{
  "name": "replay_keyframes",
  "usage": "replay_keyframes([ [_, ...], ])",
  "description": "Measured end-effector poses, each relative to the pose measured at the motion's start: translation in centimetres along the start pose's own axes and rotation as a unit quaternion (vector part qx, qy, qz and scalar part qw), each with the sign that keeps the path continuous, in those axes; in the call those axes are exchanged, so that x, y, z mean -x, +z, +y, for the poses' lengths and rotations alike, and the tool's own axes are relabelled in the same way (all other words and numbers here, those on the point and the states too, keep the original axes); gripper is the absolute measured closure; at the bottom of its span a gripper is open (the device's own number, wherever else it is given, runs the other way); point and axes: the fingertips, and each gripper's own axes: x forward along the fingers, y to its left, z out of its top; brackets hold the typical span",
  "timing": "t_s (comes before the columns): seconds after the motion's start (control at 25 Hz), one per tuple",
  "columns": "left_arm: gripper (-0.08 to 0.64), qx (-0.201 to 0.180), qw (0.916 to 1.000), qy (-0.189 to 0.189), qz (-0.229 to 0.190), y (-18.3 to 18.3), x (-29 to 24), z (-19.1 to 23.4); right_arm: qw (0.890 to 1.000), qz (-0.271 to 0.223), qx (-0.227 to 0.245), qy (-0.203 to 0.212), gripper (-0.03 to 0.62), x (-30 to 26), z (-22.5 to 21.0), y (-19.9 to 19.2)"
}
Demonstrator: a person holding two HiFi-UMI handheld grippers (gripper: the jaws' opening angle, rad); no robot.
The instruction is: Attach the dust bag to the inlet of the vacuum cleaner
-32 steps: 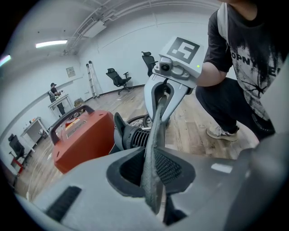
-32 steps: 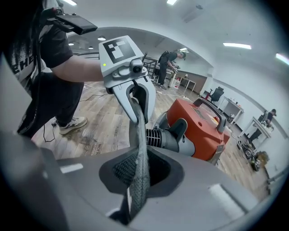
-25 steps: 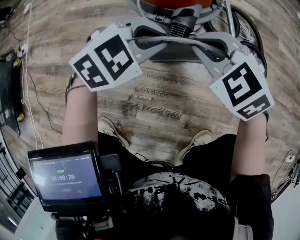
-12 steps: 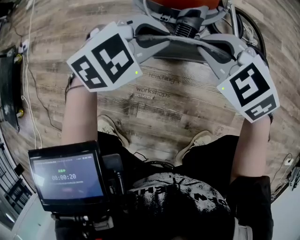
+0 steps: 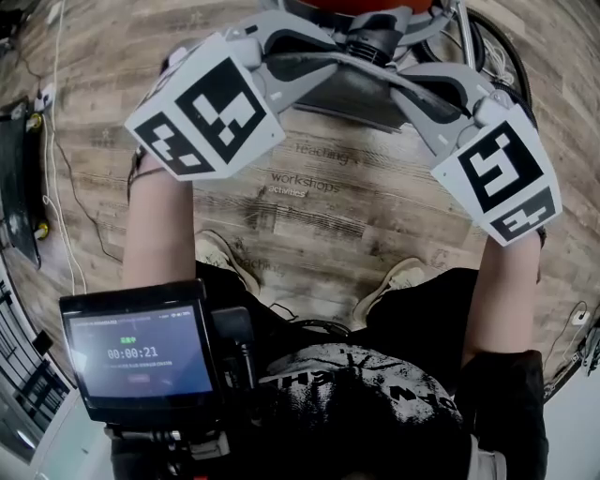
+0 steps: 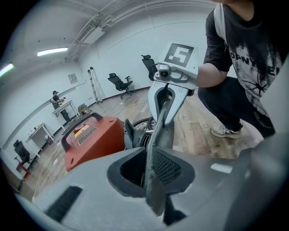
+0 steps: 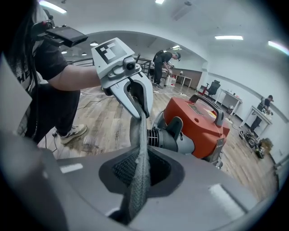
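The grey dust bag hangs stretched between my two grippers, just in front of the red vacuum cleaner and its black ribbed inlet. My left gripper grips the bag's left end; its jaws have just been opening slightly, with the bag still clamped between them. My right gripper is shut on the right end. In the left gripper view the bag runs edge-on to the right gripper, with the vacuum behind. The right gripper view shows the bag, the inlet and the vacuum.
A thin cable trails over the wooden floor at the left, beside a black object. A dark hose coil lies right of the vacuum. The person's shoes stand close below the grippers. Office chairs, tables and people are far behind.
My left gripper has risen with its end of the bag, so the bag now tilts. The right gripper has hardly moved.
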Motion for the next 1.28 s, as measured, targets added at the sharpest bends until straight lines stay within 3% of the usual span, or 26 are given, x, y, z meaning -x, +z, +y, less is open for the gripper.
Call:
replay_keyframes([
  [0.32,0.505,-0.019,0.9998,0.007,0.007,0.5,-0.9,-0.1,0.996,-0.006,-0.088,0.027,0.558,-0.5,-0.1,-1.4],
  [0.56,0.506,0.018,0.9997,0.014,-0.008,-0.3,-1.1,0.7,1.0,0.004,0.005,-0.022,0.551,-0.1,-0.8,-0.3],
  [0.68,0.508,0.037,0.9992,0.012,-0.001,-1.4,-1.1,0.8,0.999,-0.007,0.029,-0.043,0.549,0.2,-1.1,0.9],
  [0.92,0.509,0.019,0.9997,0.015,0.005,-0.9,-1.1,0.7,0.999,-0.009,-0.003,-0.033,0.551,0.0,-1.3,0.2],
  [1.12,0.511,-0.003,0.9997,0.025,0.006,0.0,-0.9,0.6,0.999,0.018,-0.026,-0.026,0.552,-0.4,-1.2,-1.0],
  [1.28,0.511,0.016,0.9994,0.03,-0.005,-0.1,-1.0,1.0,0.999,0.022,0.005,-0.039,0.549,-0.5,-1.6,-0.8],
])
